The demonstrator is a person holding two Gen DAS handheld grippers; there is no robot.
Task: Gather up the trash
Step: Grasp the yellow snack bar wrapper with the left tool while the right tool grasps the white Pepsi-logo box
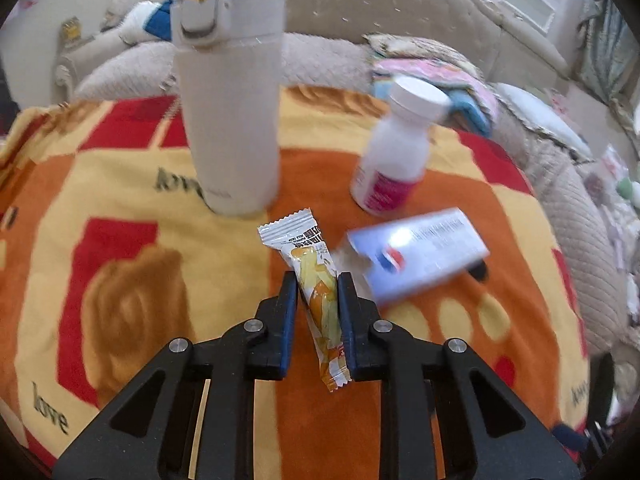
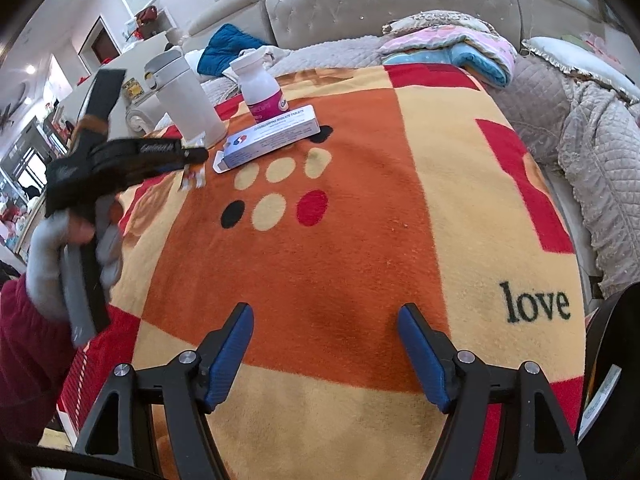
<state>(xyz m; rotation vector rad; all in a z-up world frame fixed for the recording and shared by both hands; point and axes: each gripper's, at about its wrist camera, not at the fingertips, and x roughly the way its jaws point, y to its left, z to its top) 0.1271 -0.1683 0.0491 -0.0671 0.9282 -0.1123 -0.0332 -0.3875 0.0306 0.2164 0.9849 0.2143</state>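
Blanket (image 2: 360,240): wide bare stretch from centre to 6 o'clock in right view, ample room; bed edge drops off at 3 o'clock.

Flask (image 1: 232,120), 11 o'clock, just beyond wrapper tip; clipping risks toppling.

Carton (image 1: 416,256), 2 o'clock, just beside; snag possible.

Left gripper (image 1: 318,288) clamped on wrapper (image 1: 316,280); thin foil, may slip.

Right gripper (image 2: 326,320) open, empty.

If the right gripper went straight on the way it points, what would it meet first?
Probably just the blanket: the right gripper is open and angled down at bare cloth. The medicine box lies well beyond.
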